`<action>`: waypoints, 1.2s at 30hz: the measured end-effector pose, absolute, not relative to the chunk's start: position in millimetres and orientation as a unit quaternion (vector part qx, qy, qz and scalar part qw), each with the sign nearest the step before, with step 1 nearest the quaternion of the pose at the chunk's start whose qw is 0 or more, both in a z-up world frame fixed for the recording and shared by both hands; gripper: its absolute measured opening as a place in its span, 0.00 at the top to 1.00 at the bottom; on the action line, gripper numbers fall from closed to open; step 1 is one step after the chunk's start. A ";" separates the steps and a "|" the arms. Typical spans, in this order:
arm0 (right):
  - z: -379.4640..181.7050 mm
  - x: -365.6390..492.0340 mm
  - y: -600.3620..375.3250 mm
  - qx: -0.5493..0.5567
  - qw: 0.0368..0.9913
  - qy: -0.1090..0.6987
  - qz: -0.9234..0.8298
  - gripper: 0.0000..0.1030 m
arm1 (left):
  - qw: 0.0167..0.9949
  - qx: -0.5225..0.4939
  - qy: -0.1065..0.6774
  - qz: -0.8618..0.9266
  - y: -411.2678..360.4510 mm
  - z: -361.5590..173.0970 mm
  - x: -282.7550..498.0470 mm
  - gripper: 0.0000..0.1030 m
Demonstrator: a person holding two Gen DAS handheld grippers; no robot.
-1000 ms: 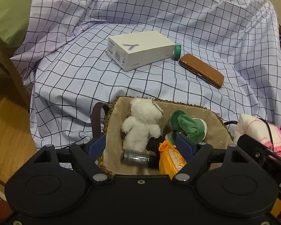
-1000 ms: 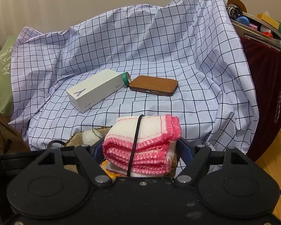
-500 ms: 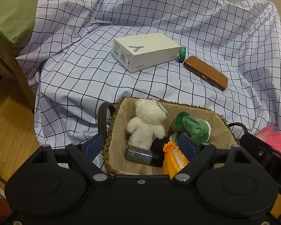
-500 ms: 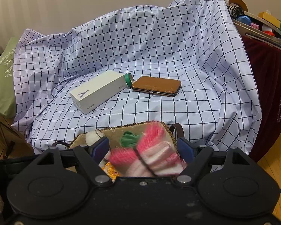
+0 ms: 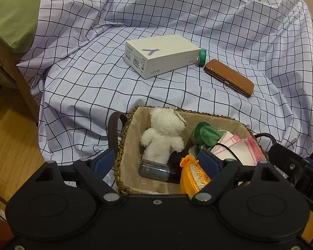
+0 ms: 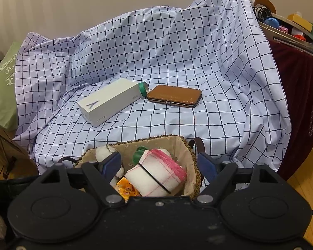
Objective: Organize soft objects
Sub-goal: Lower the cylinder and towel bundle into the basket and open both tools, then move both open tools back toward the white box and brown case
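Observation:
A woven basket (image 5: 123,137) (image 6: 195,173) with a beige lining sits at the front edge of the checked sheet. In it lie a white plush bear (image 5: 162,137), a green plush (image 5: 206,135), an orange soft item (image 5: 191,175), a dark tube (image 5: 156,169) and a folded white cloth with pink trim (image 6: 156,174) (image 5: 240,148), bound by a black band. My left gripper (image 5: 156,162) is open above the basket's near side. My right gripper (image 6: 159,164) is open, its fingers either side of the folded cloth and apart from it.
A white phone box (image 5: 162,55) (image 6: 108,101), a green-capped item (image 6: 143,89) and a brown leather case (image 5: 229,78) (image 6: 174,95) lie on the sheet behind the basket. A green cushion (image 5: 12,14) is at the left. A cluttered shelf (image 6: 290,29) stands at the right.
The right gripper opened and the folded pink-trimmed cloth dropped from it into the basket, where it now rests. The left gripper stayed open and pulled back slightly.

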State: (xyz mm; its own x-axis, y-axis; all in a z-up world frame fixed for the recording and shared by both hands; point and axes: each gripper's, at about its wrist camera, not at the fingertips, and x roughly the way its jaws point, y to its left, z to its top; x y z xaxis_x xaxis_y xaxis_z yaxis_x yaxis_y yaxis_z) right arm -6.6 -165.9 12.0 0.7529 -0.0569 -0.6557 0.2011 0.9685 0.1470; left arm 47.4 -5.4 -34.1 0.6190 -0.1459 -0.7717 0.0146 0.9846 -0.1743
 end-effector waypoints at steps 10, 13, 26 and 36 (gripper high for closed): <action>11.8 -6.7 -167.6 0.105 0.930 0.344 -0.072 0.22 | 0.897 -0.073 0.433 -0.044 -4.5 -33.8 48.0 0.19; 12.2 -6.5 -168.3 0.103 0.931 0.341 -0.076 0.22 | 0.900 -0.070 0.429 -0.042 -3.4 -32.5 47.6 0.19; 11.2 6.7 -172.6 0.053 0.945 0.306 -0.100 0.18 | 0.922 -0.034 0.387 -0.005 0.6 -24.5 53.5 0.17; 12.7 50.9 -196.3 0.019 0.948 0.280 -0.151 0.18 | 0.933 -0.005 0.357 0.042 10.8 -24.3 83.7 0.13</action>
State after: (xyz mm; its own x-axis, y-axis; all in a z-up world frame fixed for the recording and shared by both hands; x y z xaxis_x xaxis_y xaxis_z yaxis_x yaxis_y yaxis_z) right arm 50.9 -196.3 12.7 0.7982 -0.2748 -0.5361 0.2966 0.9538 -0.0473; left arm 83.7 10.8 -24.3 0.7421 0.0749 -0.6661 -0.0821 0.9964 0.0206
